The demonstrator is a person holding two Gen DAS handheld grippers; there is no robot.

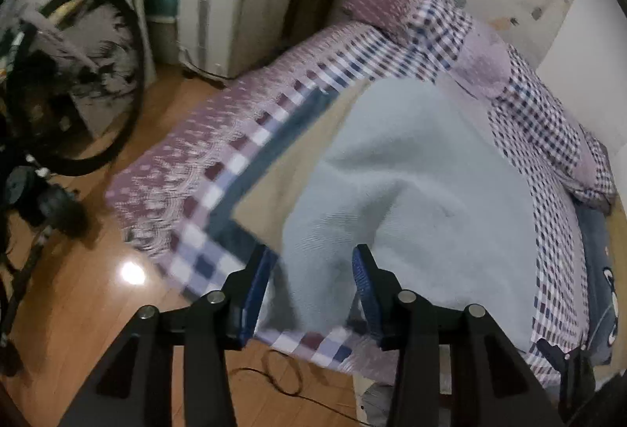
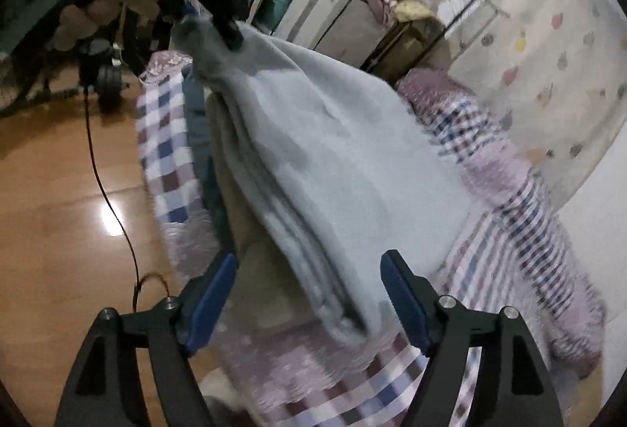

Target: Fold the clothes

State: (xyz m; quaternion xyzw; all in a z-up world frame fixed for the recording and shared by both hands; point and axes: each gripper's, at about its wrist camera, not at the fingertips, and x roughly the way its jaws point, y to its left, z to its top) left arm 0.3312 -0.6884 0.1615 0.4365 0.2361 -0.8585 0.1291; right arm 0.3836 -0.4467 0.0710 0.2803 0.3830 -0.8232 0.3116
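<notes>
Right tongs (image 2: 309,294) agape | left tongs (image 2: 219,23) pinching garment (image 2: 337,160) corner

Bed (image 1: 243,152) ahead of claw, covered in checked sheet (image 1: 548,137) with purple fringed edge. Pale blue cloth (image 1: 411,168) lies on it, one end raised off it at claw. Tan blanket (image 1: 282,184) under cloth. Pillow (image 1: 386,2) far end. Wooden floor (image 1: 98,294) left of claw.
</notes>
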